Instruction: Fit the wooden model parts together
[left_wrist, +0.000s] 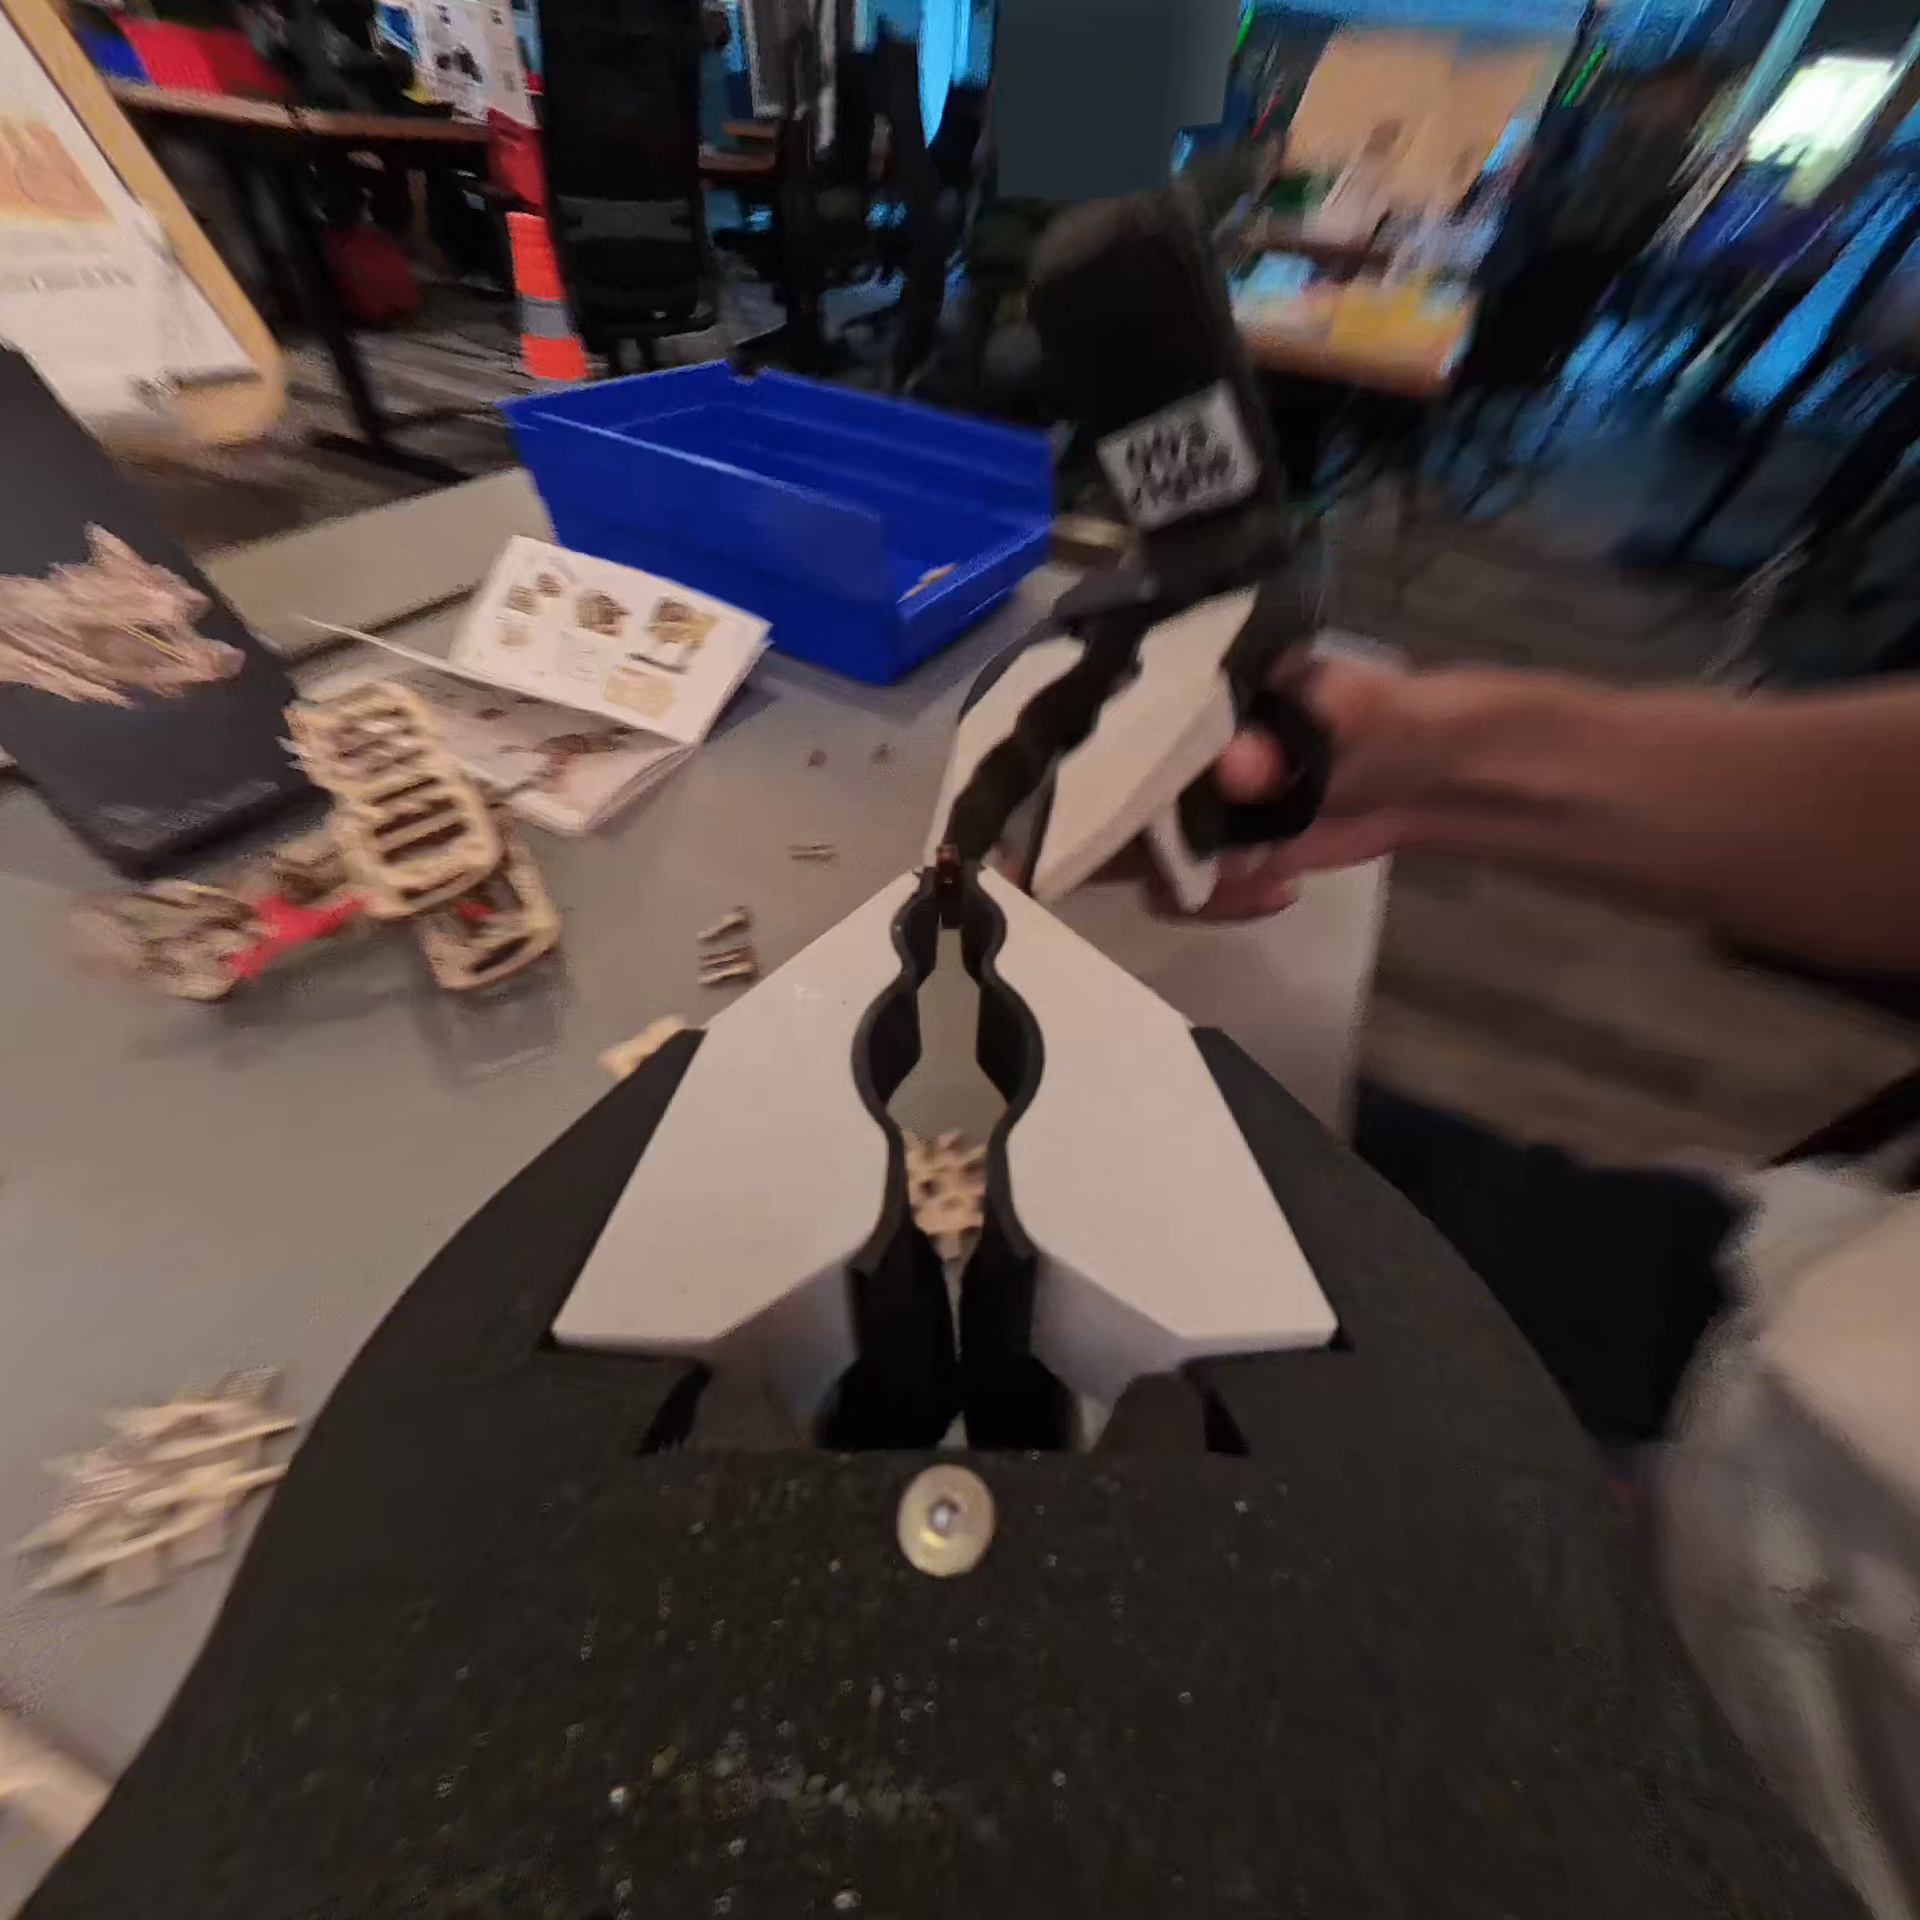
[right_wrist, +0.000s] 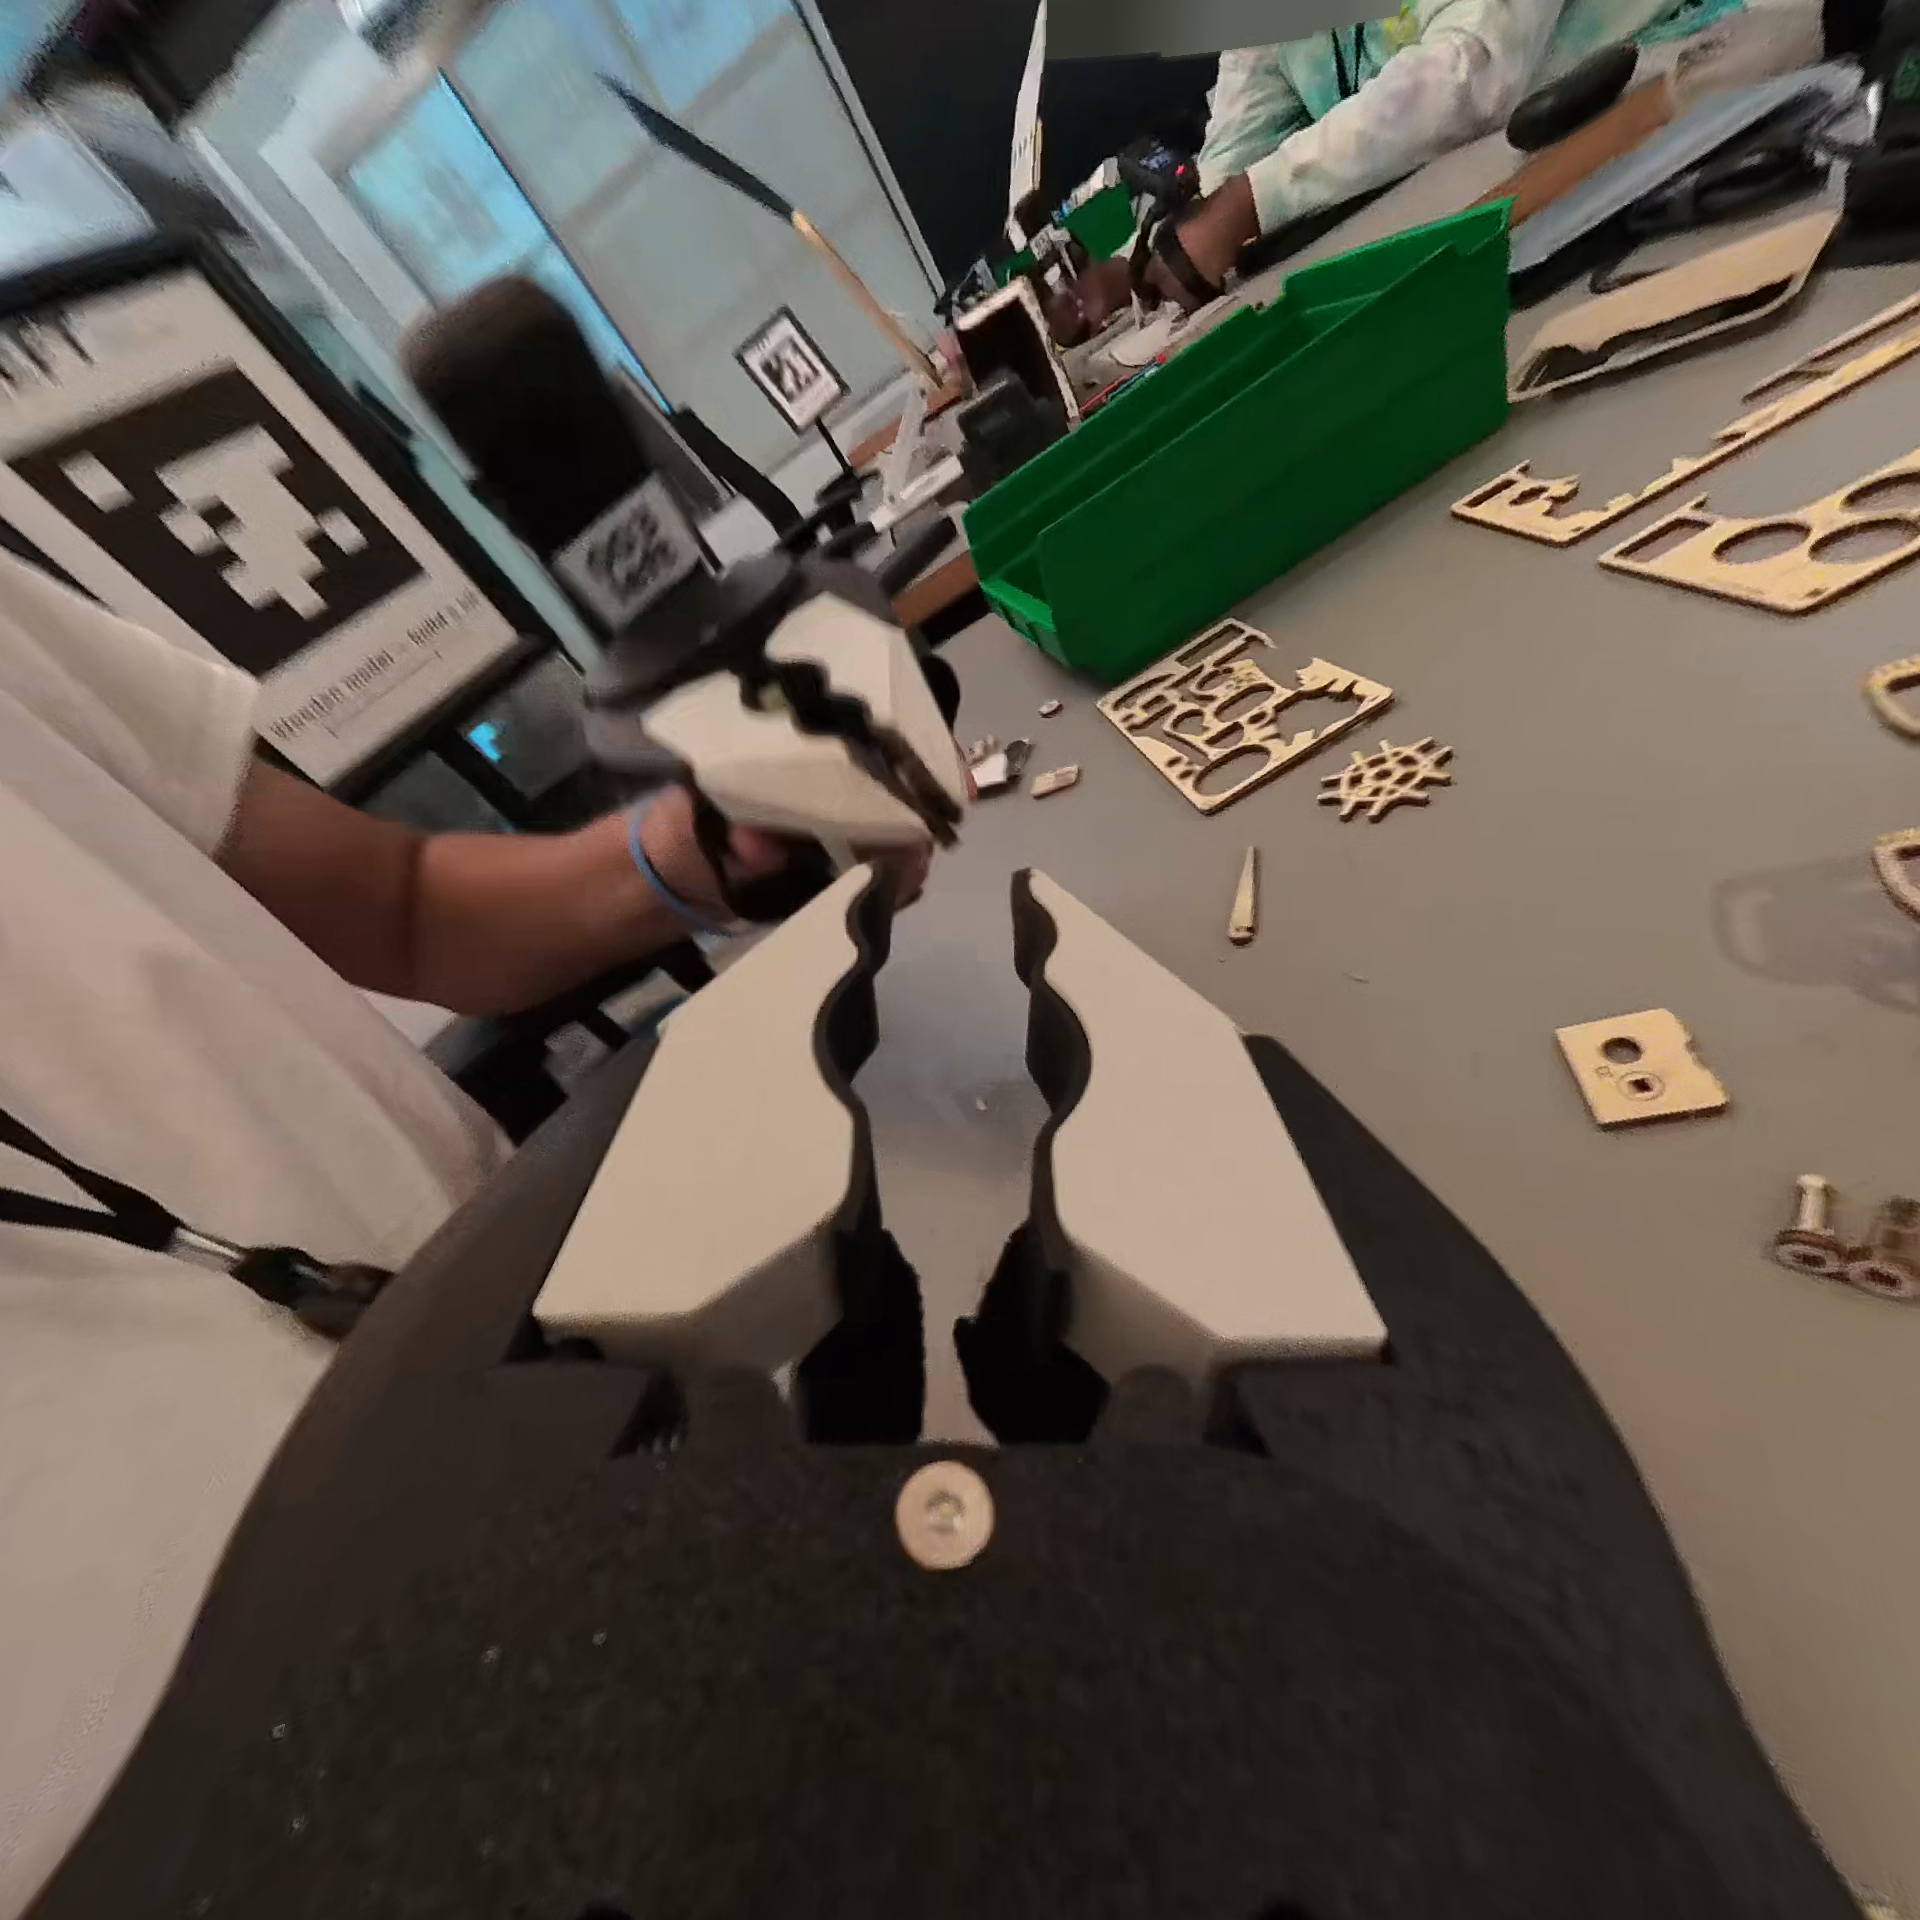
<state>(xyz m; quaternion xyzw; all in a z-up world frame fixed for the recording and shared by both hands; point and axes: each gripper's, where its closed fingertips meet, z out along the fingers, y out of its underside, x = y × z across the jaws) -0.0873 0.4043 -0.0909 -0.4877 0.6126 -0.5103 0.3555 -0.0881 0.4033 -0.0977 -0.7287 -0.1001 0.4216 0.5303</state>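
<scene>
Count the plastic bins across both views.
2: a blue bin on the table behind the booklet, and a green bin at the table's far side. Others may be hidden.

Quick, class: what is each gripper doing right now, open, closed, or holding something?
Left gripper: closed at the tips on a small dark piece; too small to identify.
Right gripper: open, holding nothing.

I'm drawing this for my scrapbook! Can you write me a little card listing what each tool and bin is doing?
Left tool: shut on tiny brown piece
Right tool: open, empty
Blue plastic bin: far side of grey table
Green plastic bin: beside flat wooden cut-out sheet
Half-built wooden model: lying beside open paper booklet
</scene>
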